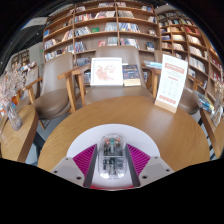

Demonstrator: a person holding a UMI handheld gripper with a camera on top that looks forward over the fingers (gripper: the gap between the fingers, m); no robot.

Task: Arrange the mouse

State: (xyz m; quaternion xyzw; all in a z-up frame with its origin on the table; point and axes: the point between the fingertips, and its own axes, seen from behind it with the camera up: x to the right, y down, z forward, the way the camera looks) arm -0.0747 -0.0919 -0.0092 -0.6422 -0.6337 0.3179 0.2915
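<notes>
A clear, see-through computer mouse (112, 157) lies lengthwise between my gripper's (112, 143) two fingers. The magenta pads (86, 158) press against both of its sides, so the gripper is shut on it. The mouse is held low over the near edge of a round wooden table (120, 115). Its underside and the table straight beneath it are hidden by the fingers.
On the table beyond the fingers stand an open display book (107, 71) and an upright white and orange sign (172, 82). Wooden chairs (58, 80) ring the table. Bookshelves (105, 25) line the back wall. A side table with dried flowers (13, 95) is at the left.
</notes>
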